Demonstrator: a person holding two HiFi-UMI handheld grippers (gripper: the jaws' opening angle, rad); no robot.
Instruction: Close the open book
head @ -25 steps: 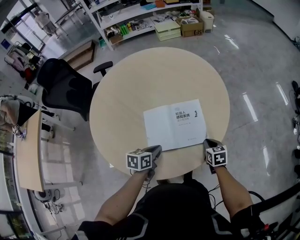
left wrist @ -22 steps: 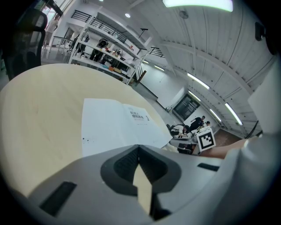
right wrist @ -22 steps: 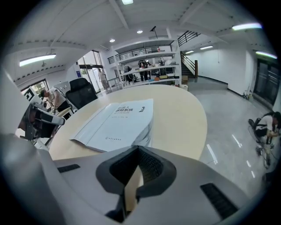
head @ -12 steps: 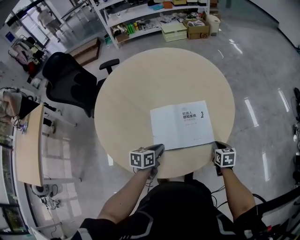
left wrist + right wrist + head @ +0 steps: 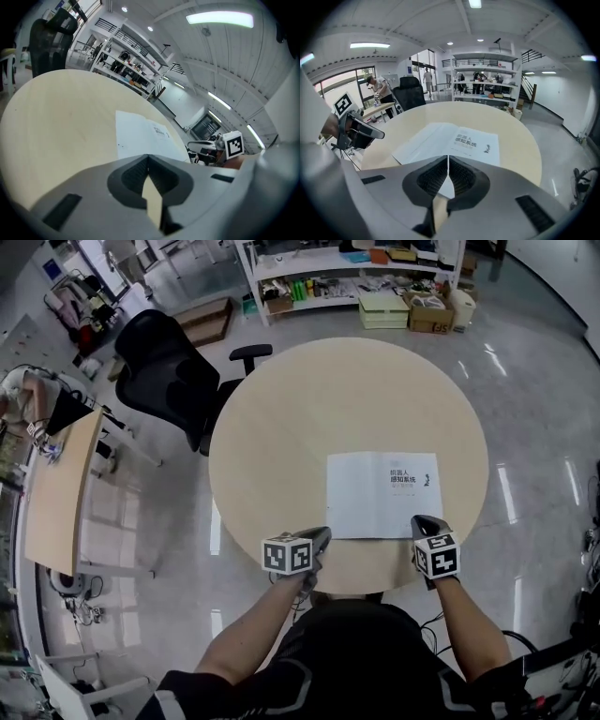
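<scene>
The open book (image 5: 382,494) lies flat on the round wooden table (image 5: 309,409), white pages up, with a printed title on its right page. My left gripper (image 5: 322,532) is shut and empty at the table's near edge, just left of the book's near-left corner. My right gripper (image 5: 419,520) is shut and empty, its tips above the book's near-right corner. In the left gripper view, the book (image 5: 140,136) lies ahead and to the right of the shut left gripper (image 5: 148,157). In the right gripper view, the book (image 5: 454,140) lies just ahead of the right gripper (image 5: 448,158).
A black office chair (image 5: 178,381) stands at the table's far left. Shelves with boxes (image 5: 356,277) line the back wall. A wooden desk (image 5: 56,493) stands to the left. A person (image 5: 377,91) stands by that desk, far from the table.
My right gripper has risen and swung left, from beside the book's near-right corner to over it. The left gripper has slid a little left along the table edge. The book has not moved.
</scene>
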